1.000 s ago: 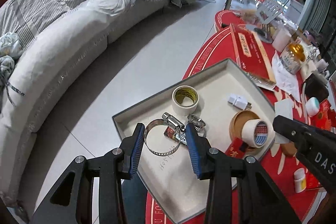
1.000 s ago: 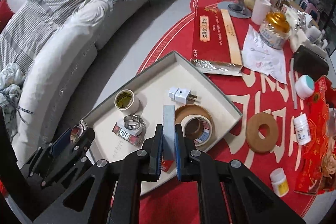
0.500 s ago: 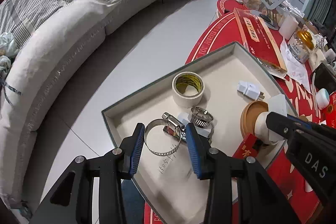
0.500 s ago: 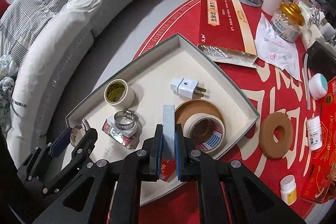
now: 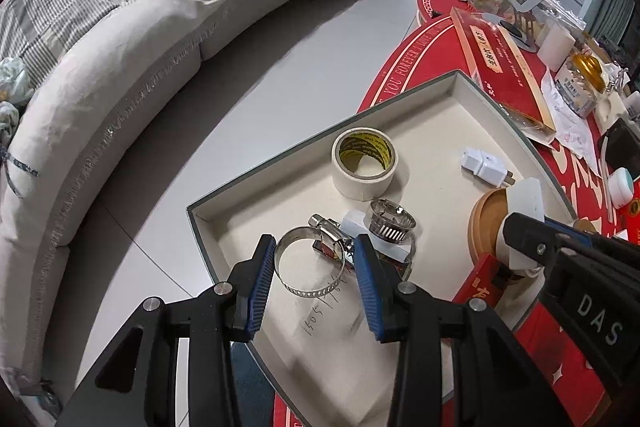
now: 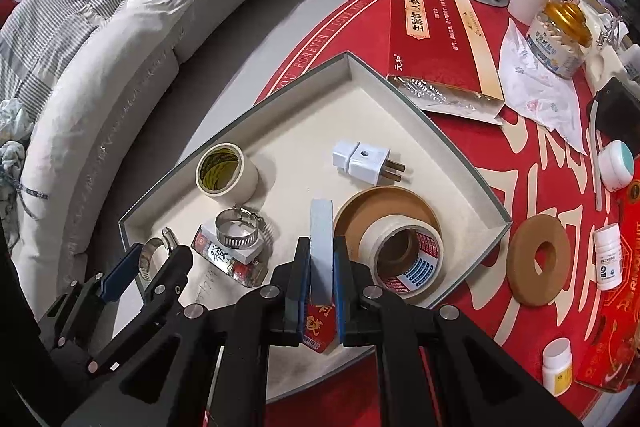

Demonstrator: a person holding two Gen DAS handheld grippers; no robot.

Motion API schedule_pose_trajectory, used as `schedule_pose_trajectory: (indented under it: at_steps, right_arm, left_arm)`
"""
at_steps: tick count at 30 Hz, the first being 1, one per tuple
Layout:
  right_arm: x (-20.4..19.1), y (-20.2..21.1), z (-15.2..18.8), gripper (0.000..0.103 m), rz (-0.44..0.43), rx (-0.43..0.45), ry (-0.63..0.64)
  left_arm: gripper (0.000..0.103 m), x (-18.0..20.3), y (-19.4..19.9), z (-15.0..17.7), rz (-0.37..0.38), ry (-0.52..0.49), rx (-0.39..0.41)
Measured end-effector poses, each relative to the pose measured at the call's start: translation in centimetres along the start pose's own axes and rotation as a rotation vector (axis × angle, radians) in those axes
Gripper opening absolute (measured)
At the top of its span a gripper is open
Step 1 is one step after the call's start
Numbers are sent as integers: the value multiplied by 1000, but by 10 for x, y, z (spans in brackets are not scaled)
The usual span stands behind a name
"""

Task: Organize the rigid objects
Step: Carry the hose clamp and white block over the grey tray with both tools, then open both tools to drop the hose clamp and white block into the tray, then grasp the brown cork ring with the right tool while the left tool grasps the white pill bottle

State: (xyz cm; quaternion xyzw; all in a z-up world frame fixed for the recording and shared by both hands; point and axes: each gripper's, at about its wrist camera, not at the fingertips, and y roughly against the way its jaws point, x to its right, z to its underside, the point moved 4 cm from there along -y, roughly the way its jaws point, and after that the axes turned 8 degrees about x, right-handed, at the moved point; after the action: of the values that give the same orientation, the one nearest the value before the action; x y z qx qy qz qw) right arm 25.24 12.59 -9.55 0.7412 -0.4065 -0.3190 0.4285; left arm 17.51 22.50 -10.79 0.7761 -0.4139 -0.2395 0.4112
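Between the blue pads of my left tongs [image 5: 314,267] a large hose clamp [image 5: 310,261] is sitting; the jaws are standing fairly wide, and I am holding the ring across its width, its screw housing touching the right pad. From the left wrist view the clamp is hanging over the near corner of the grey-rimmed tray [image 5: 400,107]. Just beyond it a smaller hose clamp [image 5: 392,221] is resting on a small white-and-red box, and a roll of masking tape [image 5: 364,163] is standing farther back. A white plug adapter [image 5: 484,167] is lying toward the tray's right side. My right tongs are reaching in from the right edge.

From the right wrist view, my right tongs [image 6: 321,267] are pressing narrowly on a flat grey bar [image 6: 321,243], held upright on edge over the tray floor. Just right of it a printed tape roll [image 6: 402,261] is lying on a brown disc [image 6: 384,207]. Another brown ring [image 6: 538,261] is lying on the red tablecloth [image 6: 516,155], outside the tray. My left tongs, with their clamp, are showing at lower left.
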Motion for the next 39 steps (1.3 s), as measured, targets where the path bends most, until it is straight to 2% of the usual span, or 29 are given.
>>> schedule_pose_trajectory:
  at_steps: [24,26,27,28,29,31,32,35,37,39]
  right_arm:
    - [-5,-24,3,11,20,-53,-7]
    - [-3,-25,4,11,25,-58,-14]
    - [-2,-25,5,11,23,-64,-16]
    - [0,-26,5,15,18,-73,-17]
    - [1,-26,5,25,15,-85,-16]
    - [4,-22,7,90,-9,-82,-26]
    - [7,-14,8,96,-28,-39,-41]
    - [21,11,10,96,39,67,-11]
    - [34,22,12,96,68,94,2]
    - [67,35,21,96,150,135,-25]
  left_arm:
    - [44,-1,-17,8,14,-10,-32]
    - [57,1,-17,9,27,-21,-31]
    - [76,2,-16,9,33,-23,-30]
    - [88,2,-15,9,35,-20,-27]
    - [88,2,-13,9,34,-17,-24]
    - [90,3,-9,9,27,-22,-16]
    - [91,4,-7,9,27,-26,-15]
    - [94,6,0,10,37,-23,-14]
    - [97,7,7,12,46,-25,-7]
    - [103,7,14,14,55,-26,-2]
